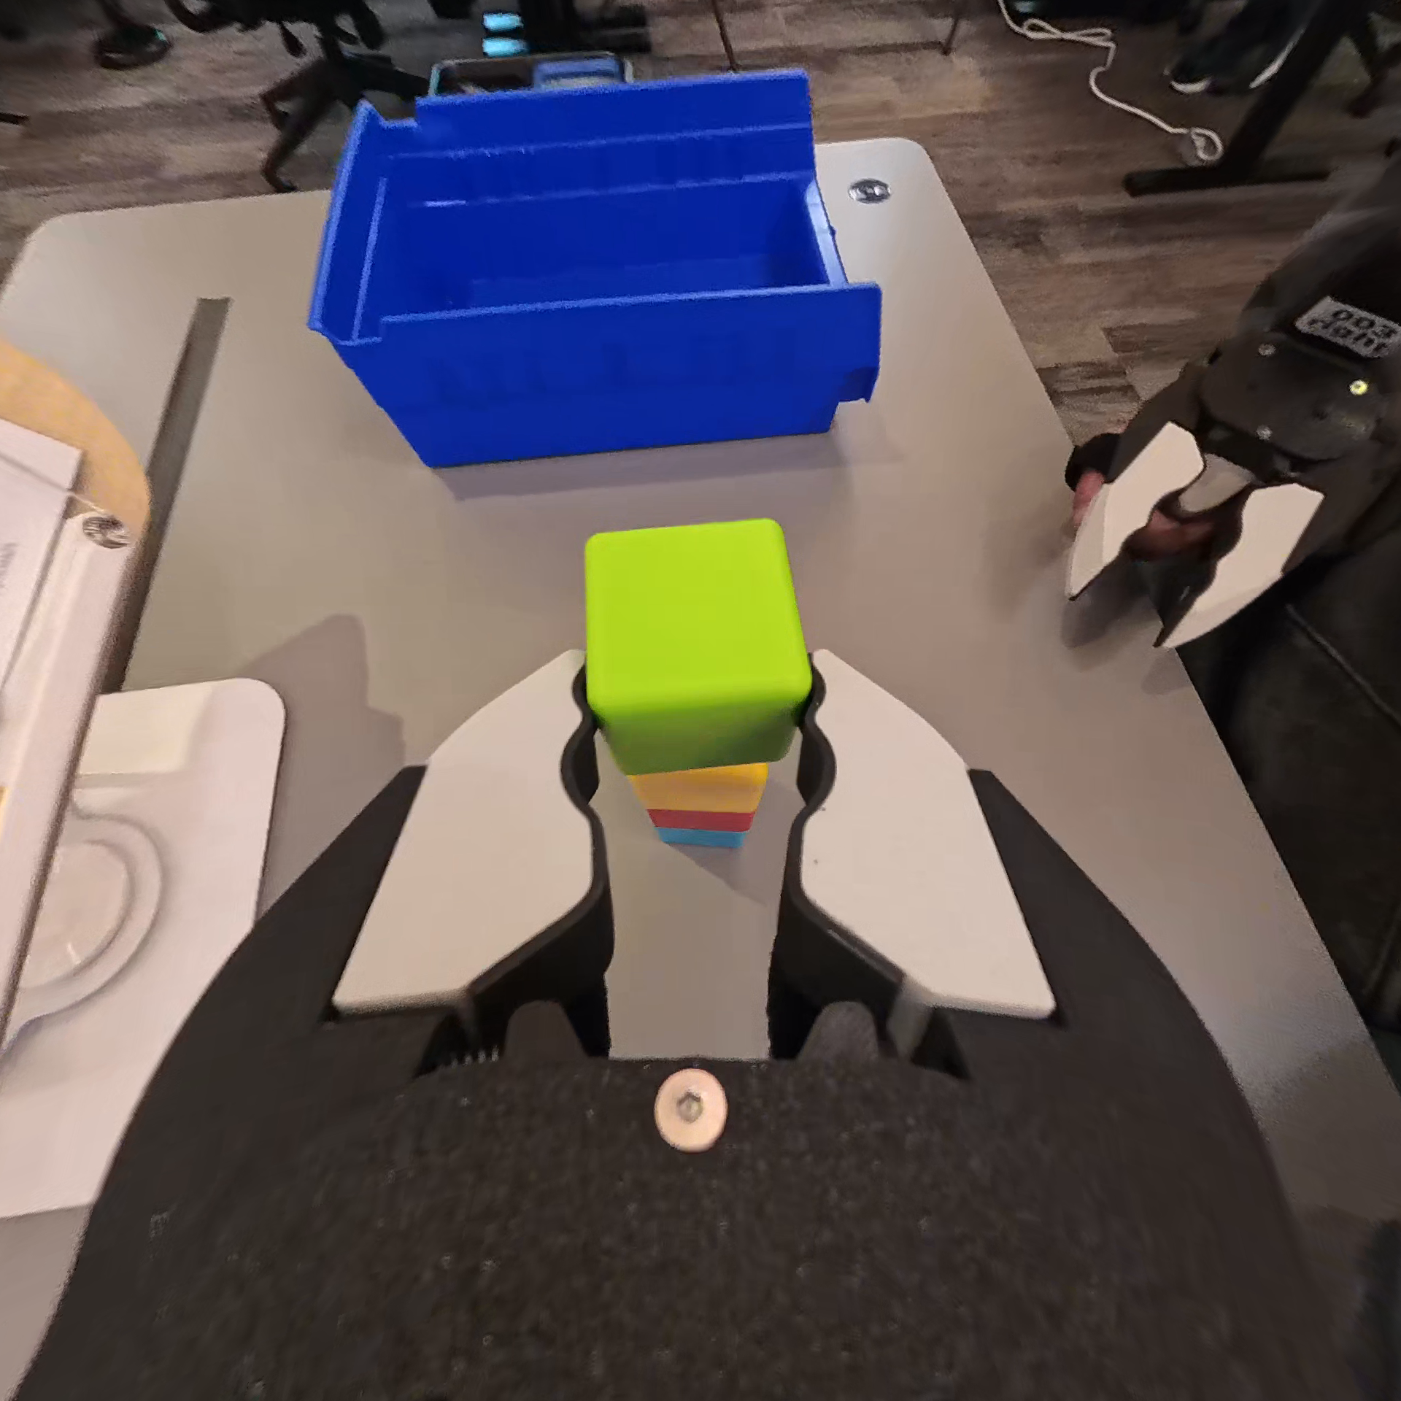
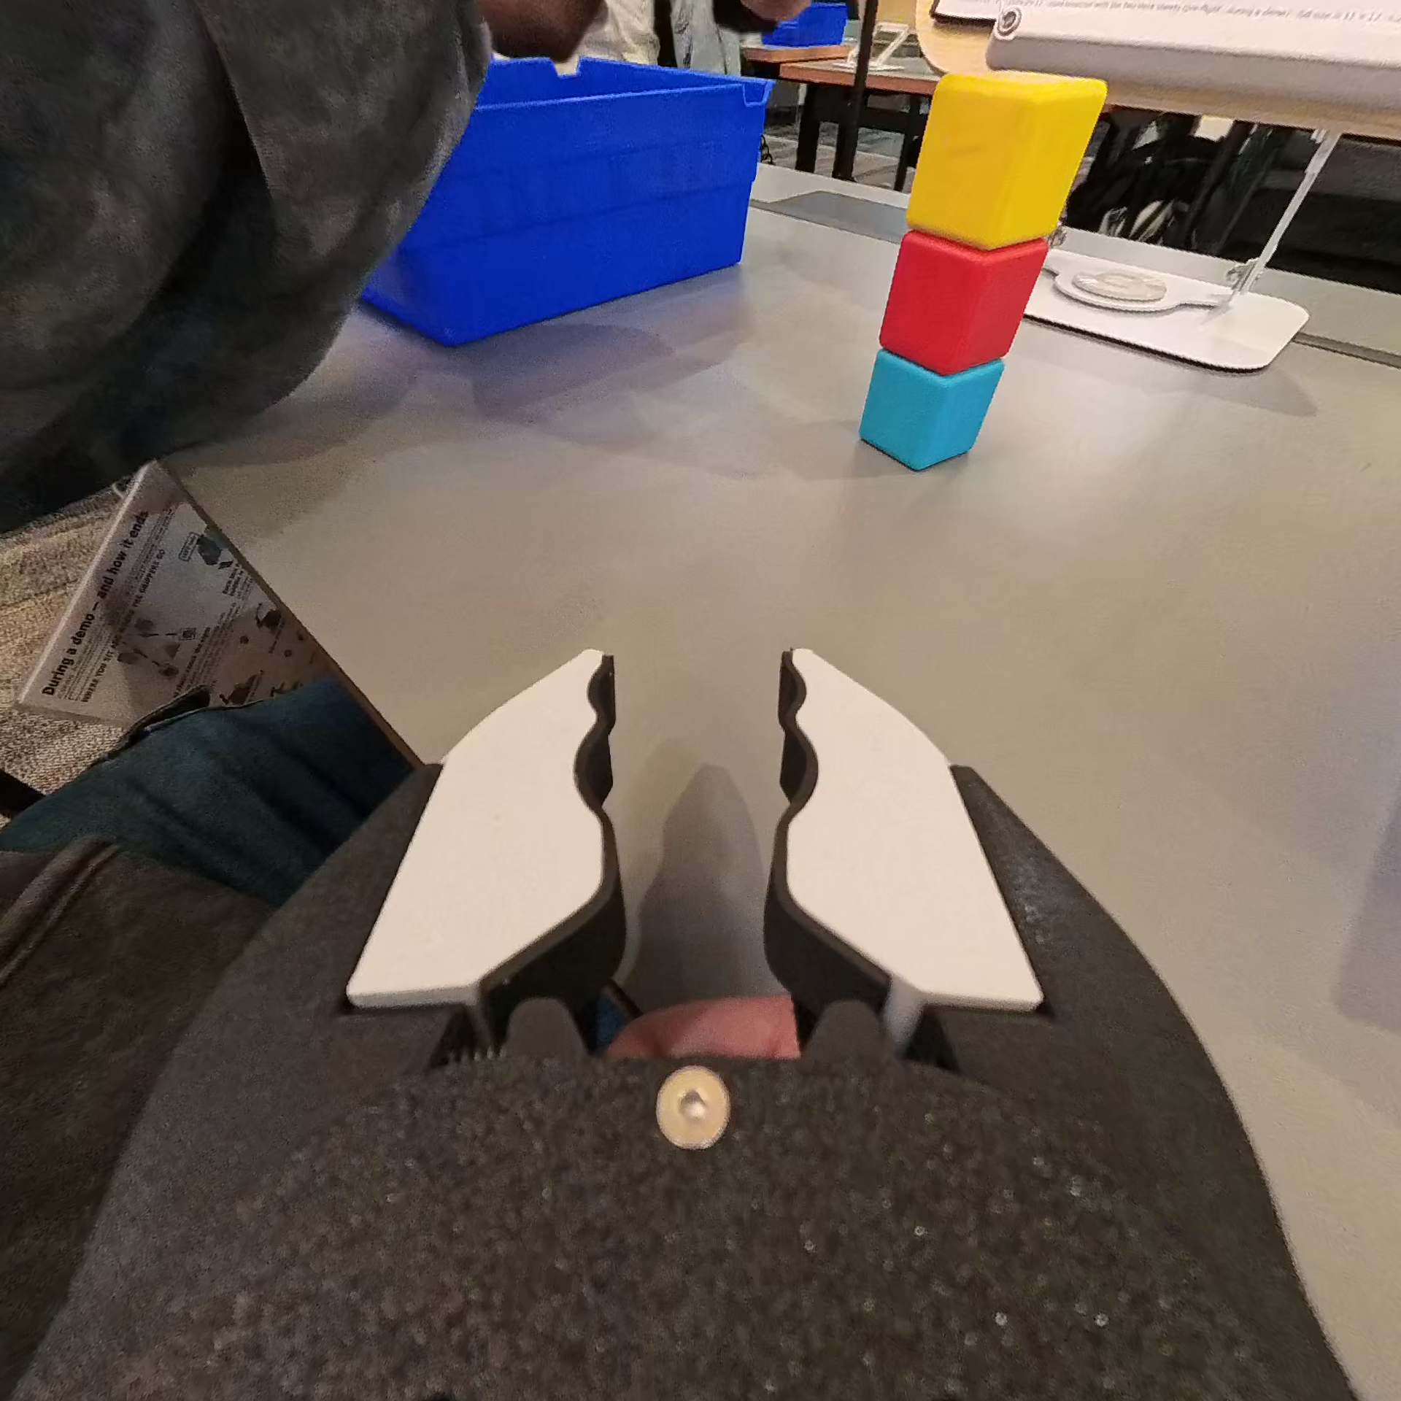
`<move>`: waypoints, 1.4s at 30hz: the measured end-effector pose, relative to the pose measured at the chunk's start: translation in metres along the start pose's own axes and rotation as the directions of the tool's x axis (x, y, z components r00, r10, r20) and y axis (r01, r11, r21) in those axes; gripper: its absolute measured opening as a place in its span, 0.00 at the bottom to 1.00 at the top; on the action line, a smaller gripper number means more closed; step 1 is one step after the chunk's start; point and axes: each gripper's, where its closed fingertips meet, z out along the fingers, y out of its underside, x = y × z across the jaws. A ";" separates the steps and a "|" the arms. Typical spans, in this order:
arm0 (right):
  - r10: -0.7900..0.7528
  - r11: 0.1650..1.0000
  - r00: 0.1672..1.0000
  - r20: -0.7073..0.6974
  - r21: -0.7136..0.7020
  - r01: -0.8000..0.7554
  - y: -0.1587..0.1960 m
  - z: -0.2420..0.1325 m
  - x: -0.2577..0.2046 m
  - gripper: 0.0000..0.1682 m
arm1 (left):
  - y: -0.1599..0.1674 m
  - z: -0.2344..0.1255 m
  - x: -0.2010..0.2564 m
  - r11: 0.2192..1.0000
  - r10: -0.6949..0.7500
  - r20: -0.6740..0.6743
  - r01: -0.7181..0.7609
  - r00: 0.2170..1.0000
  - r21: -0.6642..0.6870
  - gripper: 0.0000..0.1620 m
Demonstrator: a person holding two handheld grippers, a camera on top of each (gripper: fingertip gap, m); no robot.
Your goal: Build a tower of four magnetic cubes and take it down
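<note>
My left gripper (image 1: 694,667) is shut on a green cube (image 1: 686,614) and holds it in the air above a stack of three cubes. From the top the stack is yellow (image 1: 701,785), red (image 1: 701,820), blue (image 1: 701,838). In the right wrist view the stack stands alone on the grey table (image 2: 985,682): yellow (image 2: 1001,159), red (image 2: 959,299), blue (image 2: 929,409). Nothing rests on the yellow cube; the green cube is out of that frame. My right gripper (image 2: 694,663) is open and empty, low over the table near its right edge; it also shows in the left wrist view (image 1: 1118,618).
An empty blue bin (image 1: 606,379) stands behind the stack, also in the right wrist view (image 2: 591,189). A white stand base (image 1: 152,834) sits at the table's left, holding a board (image 2: 1175,45). A person's grey sleeve (image 2: 189,227) hangs at the right view's left.
</note>
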 end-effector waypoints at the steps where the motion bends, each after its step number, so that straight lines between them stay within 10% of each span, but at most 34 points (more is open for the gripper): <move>1: 0.004 1.000 1.000 -0.002 0.002 -0.004 0.000 0.000 0.001 0.25 | 0.003 0.004 0.000 1.000 -0.003 -0.018 0.002 1.000 -0.018 0.31; 14: 0.028 1.000 1.000 0.004 0.008 -0.028 -0.001 -0.001 0.002 0.25 | 0.014 0.027 0.006 0.999 -0.039 -0.026 0.038 0.999 -0.022 0.31; 19: 0.034 0.999 0.999 0.003 0.010 -0.034 -0.002 -0.002 0.002 0.25 | 0.011 0.014 0.001 0.998 -0.056 0.192 0.051 0.980 0.032 0.44; 25: 0.055 0.998 0.998 -0.017 0.026 -0.055 -0.004 -0.005 0.009 0.25 | -0.001 -0.050 0.035 0.937 -0.265 0.518 0.090 0.813 0.337 0.44; 30: 0.098 0.994 0.994 -0.055 0.053 -0.095 -0.007 -0.008 0.019 0.24 | 0.029 -0.050 0.116 0.764 -0.549 0.450 0.205 0.704 0.611 0.44; 42: 0.124 0.991 0.985 -0.117 0.064 -0.117 -0.009 -0.008 0.027 0.24 | 0.083 -0.021 0.196 0.801 -0.558 0.630 0.155 0.540 0.578 0.51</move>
